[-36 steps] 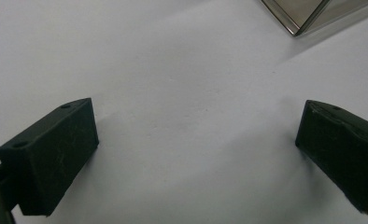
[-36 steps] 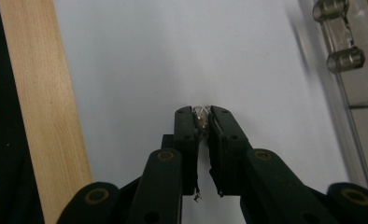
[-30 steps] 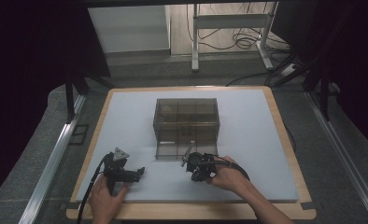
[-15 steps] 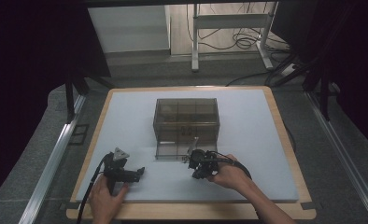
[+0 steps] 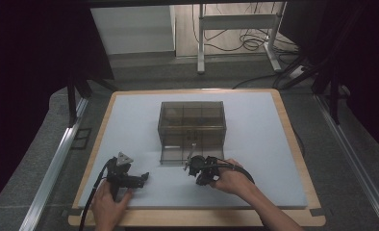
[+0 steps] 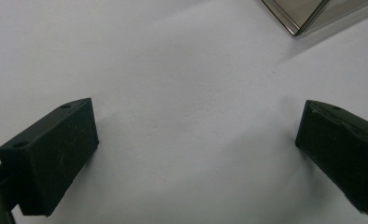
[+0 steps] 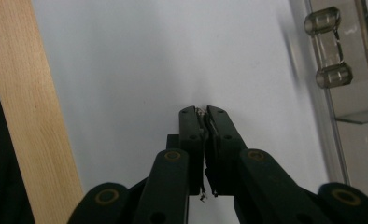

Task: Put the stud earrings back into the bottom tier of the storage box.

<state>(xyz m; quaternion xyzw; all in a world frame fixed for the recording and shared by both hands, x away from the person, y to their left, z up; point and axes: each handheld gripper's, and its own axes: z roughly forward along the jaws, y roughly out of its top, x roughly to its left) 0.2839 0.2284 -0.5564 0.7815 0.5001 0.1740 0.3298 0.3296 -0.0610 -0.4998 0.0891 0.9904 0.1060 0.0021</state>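
From above we see the smoky clear box (image 5: 191, 129) mid-bench (image 5: 255, 159), our right gripper (image 5: 193, 166) at its near edge, our left gripper (image 5: 138, 179) well to the left. In the left gripper view our jaws stand wide apart over bare bench, nothing between. In the right gripper view our jaws pinch a thin wire (image 7: 204, 122), the box's hinge (image 7: 329, 49) far right.

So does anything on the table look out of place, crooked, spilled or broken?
Nothing stands out. The clear box sits square on the white mat, its front flap folded down. The left gripper rests open on the mat; the right gripper is shut, with something thin and wiry between its pads, too small to identify.
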